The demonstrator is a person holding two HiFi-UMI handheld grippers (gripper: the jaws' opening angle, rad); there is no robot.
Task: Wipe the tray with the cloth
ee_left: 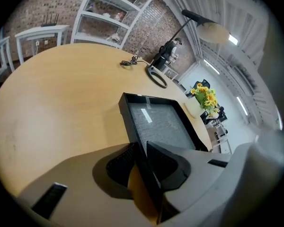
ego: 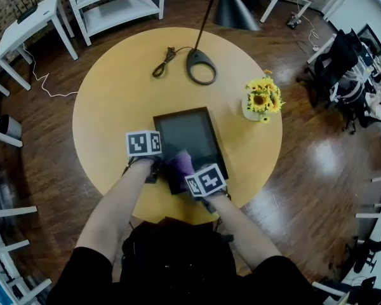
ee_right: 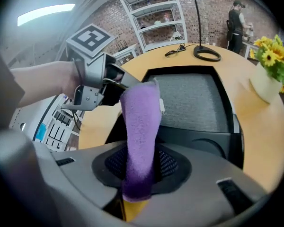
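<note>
We are holding the tray (ee_left: 161,122) by its left wall with the left gripper (ee_left: 141,151). Its jaws are pressing on the black rim from both sides, and the wall is running straight out ahead between them. We are gripping the purple cloth (ee_right: 141,126) in the right gripper (ee_right: 139,168), whose jaws are closed on it. The cloth is sticking out ahead of those jaws over the near end of the tray, just beside the left gripper's tip; we cannot tell whether it is touching the tray's floor. Both grippers are sitting close together at that near end, and the grey textured floor is stretching away in front of them. Beyond the tray, farther ahead of the grippers, a lamp base (ego: 201,67) and a coiled cable (ego: 165,61) are resting on the round yellow table (ego: 114,100). Ahead and to the right of the right gripper, a vase of sunflowers (ego: 262,98) is standing apart from the tray.
</note>
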